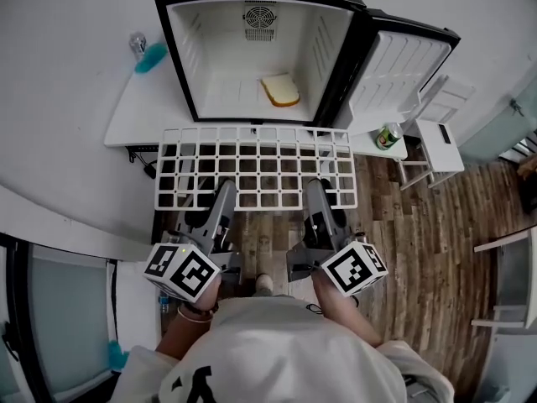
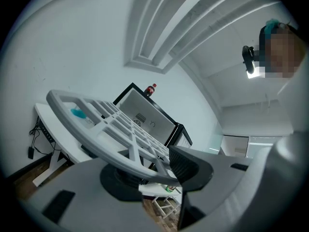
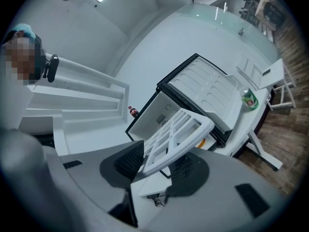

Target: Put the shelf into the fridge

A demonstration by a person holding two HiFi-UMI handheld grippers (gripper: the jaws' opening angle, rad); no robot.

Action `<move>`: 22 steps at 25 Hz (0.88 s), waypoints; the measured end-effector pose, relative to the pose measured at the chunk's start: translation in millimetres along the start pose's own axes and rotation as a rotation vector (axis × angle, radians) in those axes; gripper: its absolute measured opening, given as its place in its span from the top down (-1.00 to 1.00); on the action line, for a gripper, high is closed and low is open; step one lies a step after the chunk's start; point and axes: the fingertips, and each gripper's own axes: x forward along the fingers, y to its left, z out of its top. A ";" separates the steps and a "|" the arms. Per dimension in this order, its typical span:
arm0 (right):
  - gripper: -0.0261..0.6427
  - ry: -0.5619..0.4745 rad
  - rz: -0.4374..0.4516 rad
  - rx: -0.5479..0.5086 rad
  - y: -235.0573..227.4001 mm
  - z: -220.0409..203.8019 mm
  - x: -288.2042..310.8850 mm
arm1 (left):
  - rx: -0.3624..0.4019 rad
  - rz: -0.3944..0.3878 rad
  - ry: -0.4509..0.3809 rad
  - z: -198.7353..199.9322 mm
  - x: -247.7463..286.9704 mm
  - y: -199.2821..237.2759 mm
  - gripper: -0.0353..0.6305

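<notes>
white table (image 1: pixel 138 114) bore the open fridge (image 1: pixel 214 78) | shelf (image 1: pixel 254 173) lay level ahead of the jaws, just outside the fridge mouth | left gripper (image 1: pixel 221 191) and right gripper (image 1: pixel 317 190) each clamped on its near edge

Fridge (image 1: pixel 220 57) mouth open, door (image 1: pixel 394 70) swung wide right, off the path. Cavity mostly free: only a bread slice (image 1: pixel 280 91) on its floor, right of centre. Shelf (image 1: pixel 255 173) looks about as wide as the opening, so side room looks tight. Can (image 1: pixel 388 136) and teal item (image 1: pixel 152 58) sit on the desk (image 1: pixel 143 107) either side, off the line.
</notes>
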 end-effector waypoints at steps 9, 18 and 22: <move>0.49 0.011 0.017 0.014 -13.9 8.5 7.6 | 0.009 0.020 -0.007 -5.9 13.2 -4.8 0.44; 0.49 0.017 0.019 0.024 -20.9 9.2 14.3 | 0.011 0.030 -0.004 -7.9 20.7 -2.7 0.44; 0.49 0.011 0.018 0.019 -21.9 12.3 20.4 | 0.009 0.023 -0.005 -6.0 27.5 -0.9 0.44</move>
